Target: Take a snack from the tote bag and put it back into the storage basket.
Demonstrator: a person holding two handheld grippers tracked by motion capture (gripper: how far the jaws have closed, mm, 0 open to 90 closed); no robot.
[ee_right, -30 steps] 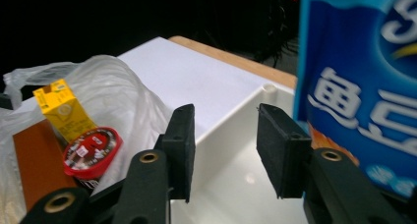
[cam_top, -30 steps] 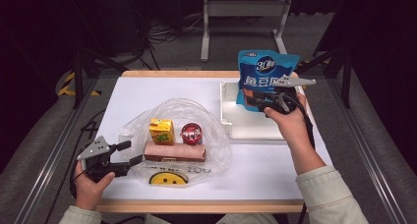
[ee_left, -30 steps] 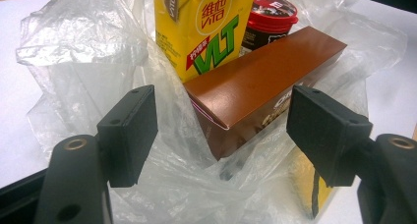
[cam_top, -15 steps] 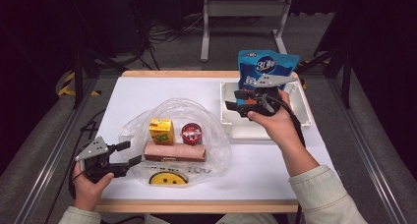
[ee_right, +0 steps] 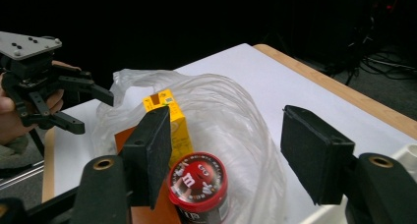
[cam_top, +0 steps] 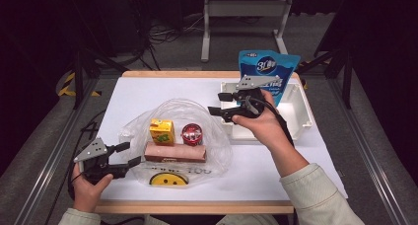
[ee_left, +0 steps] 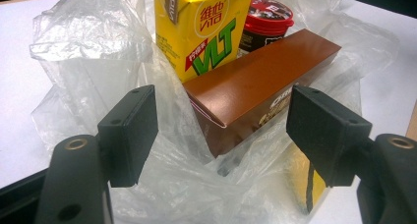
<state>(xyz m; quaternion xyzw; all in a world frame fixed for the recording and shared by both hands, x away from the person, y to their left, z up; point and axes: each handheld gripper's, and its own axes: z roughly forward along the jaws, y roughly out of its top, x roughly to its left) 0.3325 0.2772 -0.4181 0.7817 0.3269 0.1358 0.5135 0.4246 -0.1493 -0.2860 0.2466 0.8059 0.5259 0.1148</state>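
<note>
A clear plastic bag [cam_top: 182, 109] lies open on the white table. In it are a yellow juice carton [cam_top: 161, 131], a red-lidded candy tub [cam_top: 191, 134] and a long brown box [cam_top: 175, 153]. My left gripper [cam_top: 129, 153] stands open at the bag's front left edge. In the left gripper view the brown box [ee_left: 255, 81] lies just beyond the open jaws and the pads touch nothing. A blue snack bag [cam_top: 268, 67] stands in the white tray [cam_top: 300, 111]. My right gripper [cam_top: 217, 102] hovers left of it. Its jaws have just been opening, with nothing between them, and they face the tub [ee_right: 196, 182].
A yellow smiley print [cam_top: 169, 179] shows on the bag's front part near the table's wooden front edge. The tray sits at the back right of the table. Dark floor, cables and a metal stand lie beyond the far edge.
My right gripper let go of the blue snack bag and moved left, away from the tray and toward the plastic bag, its jaws widening. The left gripper stayed put.
</note>
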